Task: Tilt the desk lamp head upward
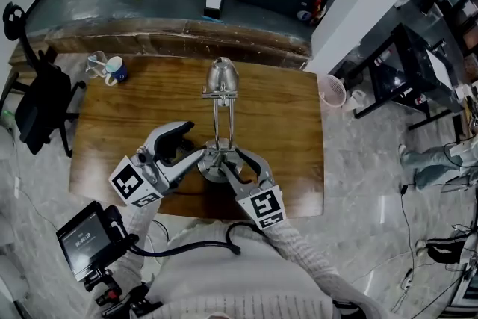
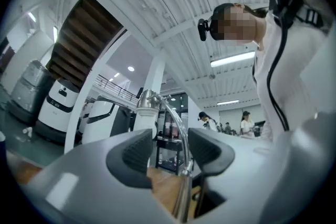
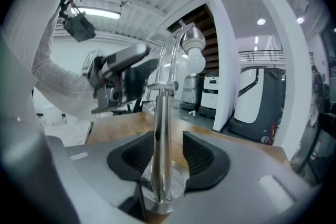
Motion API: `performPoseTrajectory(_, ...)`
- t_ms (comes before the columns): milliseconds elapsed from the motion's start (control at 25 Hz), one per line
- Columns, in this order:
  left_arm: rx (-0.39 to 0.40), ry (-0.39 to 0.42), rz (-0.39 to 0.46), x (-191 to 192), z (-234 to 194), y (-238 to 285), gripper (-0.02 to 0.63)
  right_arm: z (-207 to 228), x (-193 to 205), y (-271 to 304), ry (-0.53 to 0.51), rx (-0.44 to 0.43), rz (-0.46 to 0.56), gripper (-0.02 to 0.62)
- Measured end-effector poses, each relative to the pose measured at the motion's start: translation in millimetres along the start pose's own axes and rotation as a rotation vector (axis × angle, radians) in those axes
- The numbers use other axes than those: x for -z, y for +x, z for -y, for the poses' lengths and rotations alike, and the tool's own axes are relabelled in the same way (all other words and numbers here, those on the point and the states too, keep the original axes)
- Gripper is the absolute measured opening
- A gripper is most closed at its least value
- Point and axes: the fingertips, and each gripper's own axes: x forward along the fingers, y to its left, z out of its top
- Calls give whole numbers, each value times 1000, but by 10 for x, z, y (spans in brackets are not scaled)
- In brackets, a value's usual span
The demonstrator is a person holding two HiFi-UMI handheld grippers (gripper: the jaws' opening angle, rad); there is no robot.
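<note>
A chrome desk lamp stands on the wooden table (image 1: 287,131). Its round base (image 1: 211,172) is near the front edge and its bell-shaped head (image 1: 222,75) points away from me. My left gripper (image 1: 199,158) comes at the lower stem from the left, my right gripper (image 1: 229,172) from the right. In the left gripper view the jaws (image 2: 170,148) are open around the thin stem (image 2: 184,165), with a gap at the left pad. In the right gripper view the jaws (image 3: 168,152) are open around the upright post (image 3: 160,134), and the bulb and head (image 3: 193,57) show above.
A blue-and-white mug (image 1: 116,71) and a clear glass (image 1: 97,63) sit at the table's far left corner. A black office chair (image 1: 37,101) stands left of the table, and a pale wastebasket (image 1: 332,90) stands on the floor to its right.
</note>
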Motion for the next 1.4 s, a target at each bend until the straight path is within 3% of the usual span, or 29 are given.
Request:
performPoseTrajectory(160, -116, -61, -87, 364, 181, -152, 171, 102, -144, -328, 41, 42, 54, 102)
performPoseTrajectory(240, -136, -99, -150, 590, 279, -168, 125, 87, -173, -416, 20, 53, 71, 7)
performPoseTrajectory(280, -147, -117, -173, 681, 312, -167, 108, 64, -164, -434, 13, 52, 75, -2)
performPoseTrajectory(440, -193, -143, -235, 936, 399, -131, 11, -15, -129, -399, 39, 32, 81, -2)
performPoseTrajectory(560, -200, -99, -319, 1077, 508, -46, 8, -40, -178, -363, 55, 19, 80, -2)
performPoseTrajectory(640, -238, -58, -391, 1168, 524, -3, 8, -45, -190, -337, 86, 9, 81, -2)
performPoseTrajectory(720, -294, -70, -434, 1238, 496, 3, 8, -40, -168, -312, 107, 12, 73, -2)
performPoseTrajectory(840, -366, -115, -457, 1296, 450, -31, 8, -37, -114, -280, 98, 23, 45, -2)
performPoseTrajectory(1000, -403, -79, -476, 1327, 421, -91, 8, -72, -99, -237, 119, 4, 25, -2)
performPoseTrajectory(1160, -397, -107, -480, 1353, 438, -96, 8, -88, -99, -231, 121, -9, 9, -3)
performPoseTrajectory(1400, -363, -60, -491, 1357, 527, -46, 8, -102, -60, -244, 138, -9, -10, -3)
